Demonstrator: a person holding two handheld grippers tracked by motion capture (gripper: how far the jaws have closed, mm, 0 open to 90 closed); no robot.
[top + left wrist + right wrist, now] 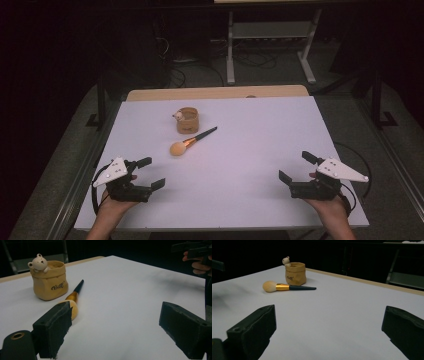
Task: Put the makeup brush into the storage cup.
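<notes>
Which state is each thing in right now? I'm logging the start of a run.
Makeup brush: lying flat on the table, untouched, beside the pot.
Bear pot: upright, mouth open.
Left gripper: open, empty.
Right gripper: open, empty.

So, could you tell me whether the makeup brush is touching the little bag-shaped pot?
Apart. The high view shows bare white table between the makeup brush and the pot; the right gripper view shows that gap too.
</notes>
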